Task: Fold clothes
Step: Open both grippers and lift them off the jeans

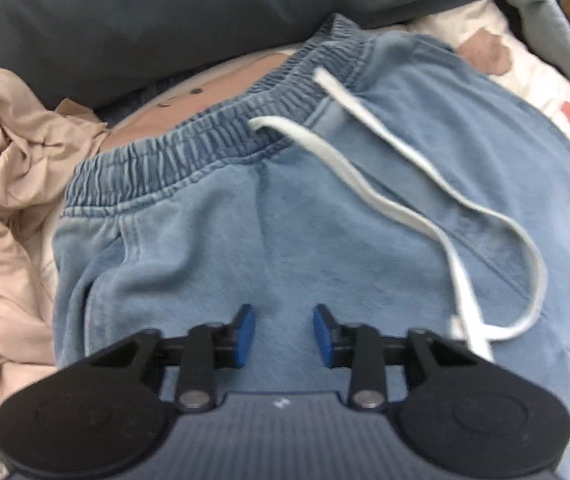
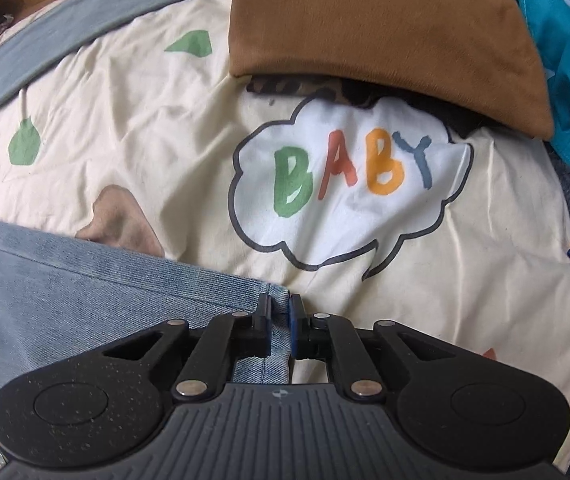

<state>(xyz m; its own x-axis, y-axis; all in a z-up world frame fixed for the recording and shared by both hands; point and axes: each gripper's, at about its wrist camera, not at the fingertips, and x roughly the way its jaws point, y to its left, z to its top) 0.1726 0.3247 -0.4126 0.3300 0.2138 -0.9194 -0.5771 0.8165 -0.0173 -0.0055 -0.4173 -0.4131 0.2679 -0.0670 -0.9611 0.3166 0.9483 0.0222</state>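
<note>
On my left, a crumpled beige garment point(image 1: 1, 200) lies beside the blue sweatpants point(image 1: 285, 232), which are spread on the bed with their elastic waistband point(image 1: 205, 140) away from me and the white drawstring point(image 1: 425, 216) looping across the front. I hold my left gripper point(image 1: 283, 334) low over the sweatpants, pointing toward the waistband, its blue pads apart and holding nothing. A dark grey cushion point(image 1: 165, 20) lies beyond the waistband. To the right, my right gripper point(image 2: 281, 328) has its pads nearly together, clamped on the hem corner of the light denim cloth point(image 2: 85, 292), which lies on the cream printed bedsheet point(image 2: 125, 120). Ahead of that gripper the sheet carries a cloud-shaped speech bubble point(image 2: 349, 184) reading "BABY" in green, red, orange and blue letters. Past it rests a folded brown garment point(image 2: 385, 28), and a teal patterned fabric point(image 2: 565, 60) runs along the far right edge.
</note>
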